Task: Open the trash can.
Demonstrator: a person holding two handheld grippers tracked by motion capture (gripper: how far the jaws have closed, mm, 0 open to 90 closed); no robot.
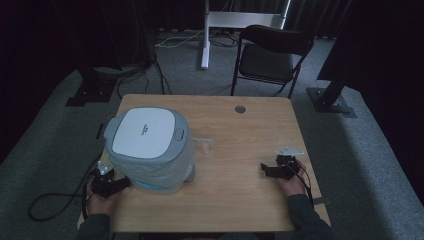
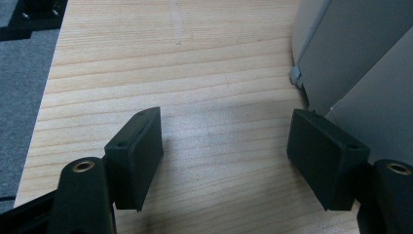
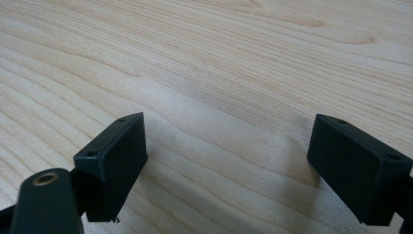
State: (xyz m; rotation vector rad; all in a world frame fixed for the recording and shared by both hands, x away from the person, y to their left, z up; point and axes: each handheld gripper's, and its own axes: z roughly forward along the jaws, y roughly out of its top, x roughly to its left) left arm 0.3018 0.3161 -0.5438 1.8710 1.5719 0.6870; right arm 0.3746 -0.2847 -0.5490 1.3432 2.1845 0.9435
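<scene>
The bin (image 1: 150, 150), grey with a white lid and a clear liner, stands on the left half of the table (image 1: 240, 200). My left gripper (image 1: 120, 184) lies low at its near left corner, jaws spread wide with nothing between them; in the left gripper view its right jaw sits just beside the bin's wall (image 2: 350, 63), whether touching I cannot tell. My left hand (image 1: 100, 200) rests at the table's near edge. My right gripper (image 1: 265, 170) lies well apart on the right side, pointing left toward the bin, jaws wide apart over bare wood, my right hand (image 1: 292, 182) behind it.
</scene>
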